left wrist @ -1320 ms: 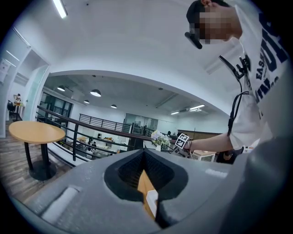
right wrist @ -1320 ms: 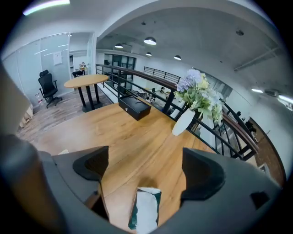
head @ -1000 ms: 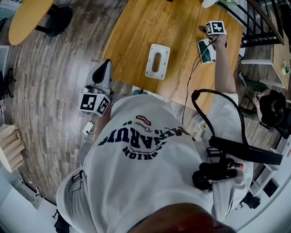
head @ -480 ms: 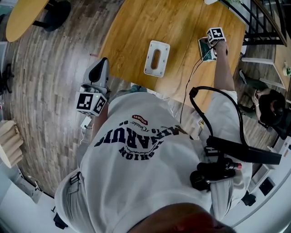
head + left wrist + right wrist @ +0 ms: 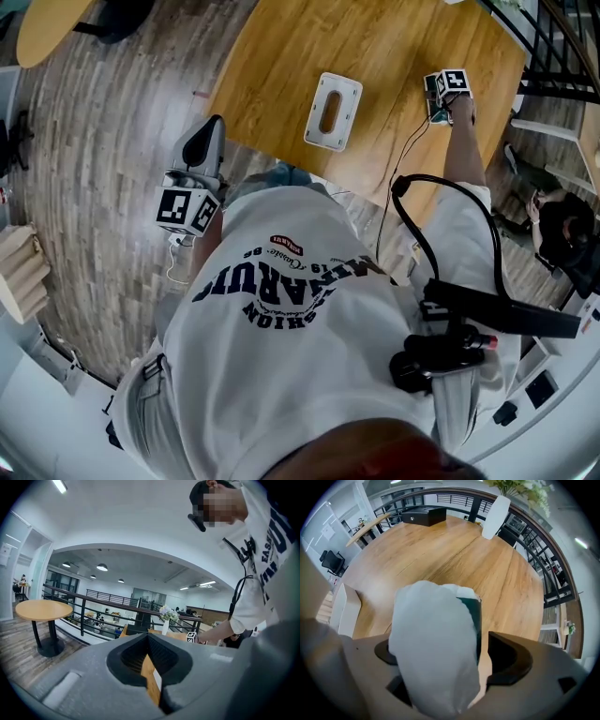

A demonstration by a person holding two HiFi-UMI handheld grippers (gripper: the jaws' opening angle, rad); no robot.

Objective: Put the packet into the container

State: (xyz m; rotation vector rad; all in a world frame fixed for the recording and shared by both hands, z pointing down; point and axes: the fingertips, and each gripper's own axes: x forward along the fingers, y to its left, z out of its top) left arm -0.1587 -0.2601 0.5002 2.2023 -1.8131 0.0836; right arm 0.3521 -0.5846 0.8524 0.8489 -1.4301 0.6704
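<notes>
The packet (image 5: 433, 634), white with a dark green side, stands upright between the jaws of my right gripper (image 5: 445, 667), which is shut on it. In the head view that gripper (image 5: 448, 89) is at the right side of the wooden table (image 5: 394, 37), and only a corner of the packet (image 5: 436, 108) shows under its marker cube. The white container (image 5: 332, 111), with an oval slot in its top, lies on the table to the left of the packet. It also shows at the left edge of the right gripper view as the container (image 5: 344, 609). My left gripper (image 5: 208, 141) is shut and empty, held over the floor off the table's near edge.
A white vase (image 5: 495, 510) with flowers and a black box (image 5: 424, 515) stand at the table's far side. A black railing (image 5: 553, 56) runs behind the table. A second round table (image 5: 47, 23) is at the far left. A seated person (image 5: 562, 225) is at the right.
The packet lay flat on the table beside my right gripper; now the gripper is shut on it and holds it upright. The left gripper has barely moved.
</notes>
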